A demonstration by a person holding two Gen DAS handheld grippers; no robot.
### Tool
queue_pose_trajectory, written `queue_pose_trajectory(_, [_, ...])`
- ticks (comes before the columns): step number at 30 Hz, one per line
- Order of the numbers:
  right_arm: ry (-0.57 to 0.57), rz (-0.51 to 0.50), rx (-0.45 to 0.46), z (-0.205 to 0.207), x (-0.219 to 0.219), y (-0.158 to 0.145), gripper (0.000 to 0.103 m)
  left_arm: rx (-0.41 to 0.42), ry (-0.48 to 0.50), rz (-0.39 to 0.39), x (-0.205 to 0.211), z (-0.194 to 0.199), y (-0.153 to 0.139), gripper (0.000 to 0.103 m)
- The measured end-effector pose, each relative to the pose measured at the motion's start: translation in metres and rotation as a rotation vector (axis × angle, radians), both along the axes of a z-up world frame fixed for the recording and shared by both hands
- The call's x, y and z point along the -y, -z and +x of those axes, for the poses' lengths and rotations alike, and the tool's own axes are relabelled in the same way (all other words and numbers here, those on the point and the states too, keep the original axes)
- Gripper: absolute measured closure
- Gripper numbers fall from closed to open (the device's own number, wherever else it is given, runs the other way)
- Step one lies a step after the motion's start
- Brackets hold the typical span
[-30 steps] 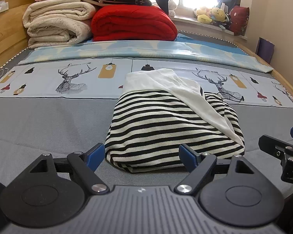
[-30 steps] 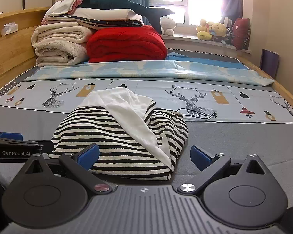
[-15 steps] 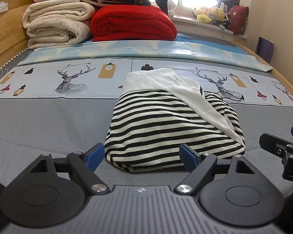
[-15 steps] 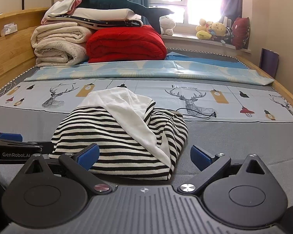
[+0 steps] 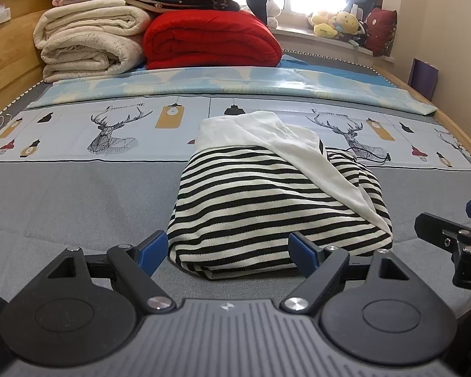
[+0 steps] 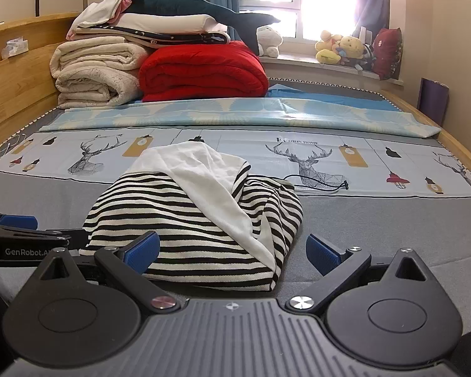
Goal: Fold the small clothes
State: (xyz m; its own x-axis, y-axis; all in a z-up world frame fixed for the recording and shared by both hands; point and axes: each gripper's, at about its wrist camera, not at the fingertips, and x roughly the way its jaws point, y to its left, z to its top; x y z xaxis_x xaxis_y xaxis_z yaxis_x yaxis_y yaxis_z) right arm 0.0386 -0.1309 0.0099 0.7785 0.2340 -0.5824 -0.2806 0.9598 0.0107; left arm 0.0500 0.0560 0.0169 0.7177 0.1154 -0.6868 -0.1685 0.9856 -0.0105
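Observation:
A black-and-white striped garment with a white part over its top (image 5: 267, 201) lies folded in a bundle on the grey bed sheet; it also shows in the right wrist view (image 6: 185, 220). My left gripper (image 5: 227, 249) is open, its blue pads at either side of the garment's near edge. My right gripper (image 6: 232, 251) is open, low in front of the garment's near right part. Each gripper shows at the edge of the other's view. Neither holds anything.
Folded cream blankets (image 5: 88, 47) and a red quilt (image 5: 210, 40) are stacked at the bed's far end. A light blue folded sheet (image 5: 235, 84) lies across the bed. A wooden bed frame (image 6: 12, 88) runs along the left. Plush toys (image 6: 345, 47) sit on the windowsill.
Almost nothing moved. Both grippers stay open and hover by the garment's near edge, with only a slight drift.

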Motion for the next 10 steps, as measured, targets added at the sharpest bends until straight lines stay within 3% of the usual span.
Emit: queue_pose_trajectory(10, [-0.001, 0.000, -0.001, 0.0001, 0.0001, 0.0000, 0.004, 0.009, -0.001, 0.001, 0.0018, 0.0000, -0.0004, 0.015])
